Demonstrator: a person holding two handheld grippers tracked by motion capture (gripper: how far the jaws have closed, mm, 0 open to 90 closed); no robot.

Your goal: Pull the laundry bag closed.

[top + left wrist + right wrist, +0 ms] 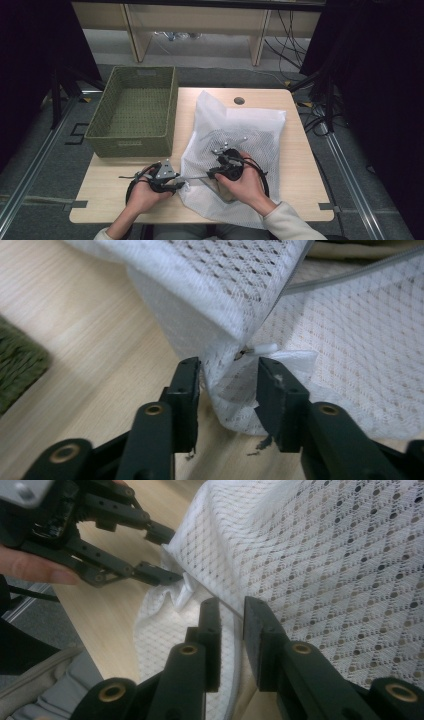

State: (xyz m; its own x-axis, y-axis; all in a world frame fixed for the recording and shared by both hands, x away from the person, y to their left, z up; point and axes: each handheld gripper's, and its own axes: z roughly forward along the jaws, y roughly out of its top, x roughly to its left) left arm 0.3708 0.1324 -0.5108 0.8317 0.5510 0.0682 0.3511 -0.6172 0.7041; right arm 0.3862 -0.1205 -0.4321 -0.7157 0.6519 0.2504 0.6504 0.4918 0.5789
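**Mesh bag pinched from both sides**

Big wooden table (pixel 115 190), green woven basket (pixel 134 111) at back left. White mesh laundry bag (pixel 235 135) sprawled mid-table, beside basket. Left claw (pixel 227 377) straddling bag's corner fold by the zipper pull (pixel 263 347), not clamped. Right claw (pixel 231 615) nipping the zipper edge.

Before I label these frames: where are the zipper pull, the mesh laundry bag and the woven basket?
zipper pull (pixel 265 348), left gripper view, its white tab
mesh laundry bag (pixel 252 127), high view, its upper panel
woven basket (pixel 130 145), high view, its near wall

Green woven basket (pixel 132 112) on wooden table (pixel 300 165), left side.
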